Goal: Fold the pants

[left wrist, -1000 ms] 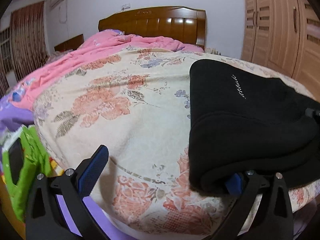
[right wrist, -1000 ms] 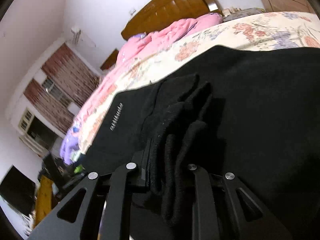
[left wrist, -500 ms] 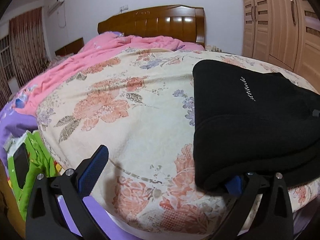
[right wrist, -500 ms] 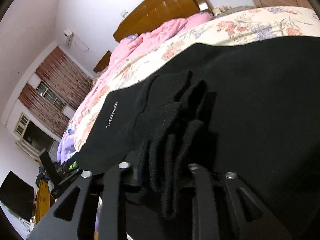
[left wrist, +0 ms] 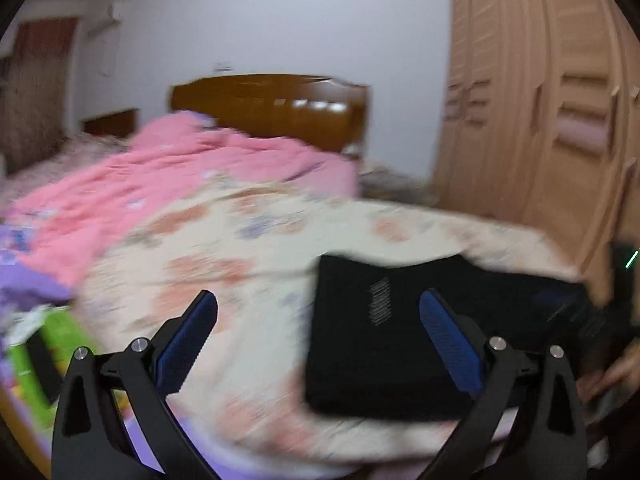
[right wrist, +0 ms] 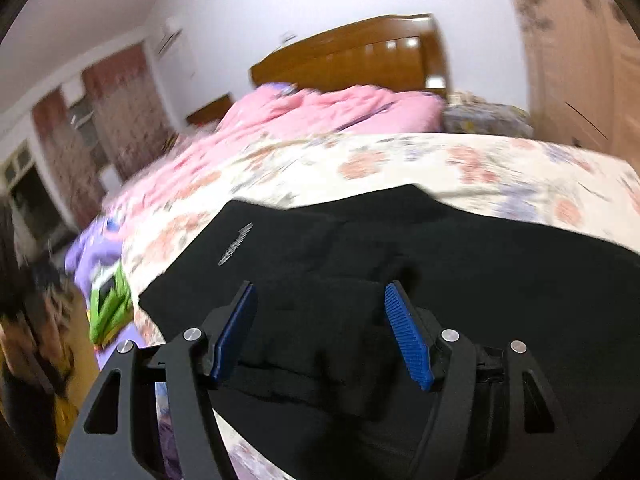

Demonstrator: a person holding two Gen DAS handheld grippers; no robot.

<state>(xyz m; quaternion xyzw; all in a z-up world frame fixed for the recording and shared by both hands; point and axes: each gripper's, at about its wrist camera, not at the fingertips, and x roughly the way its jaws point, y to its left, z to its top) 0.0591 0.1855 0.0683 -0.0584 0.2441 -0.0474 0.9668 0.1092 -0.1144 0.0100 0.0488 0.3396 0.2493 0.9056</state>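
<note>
- Black pants (left wrist: 400, 344), folded flat, white lettering up; lying on the floral bedspread (left wrist: 248, 280), at its near corner.
- Pink quilt (left wrist: 192, 176): bunched beyond the pants, toward the wooden headboard (left wrist: 272, 108).
- Right gripper (right wrist: 320, 332): above the pants, jaws just opened, blue pads spread clear of the cloth.
- Left gripper (left wrist: 320, 332): over the pants' left edge, spread wide, empty.

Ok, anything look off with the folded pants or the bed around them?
Nothing stands out. The black pants lie folded in a flat stack near the edge of the floral bedspread, with both tools clear of them. Motion blur hides fine creases.
</note>
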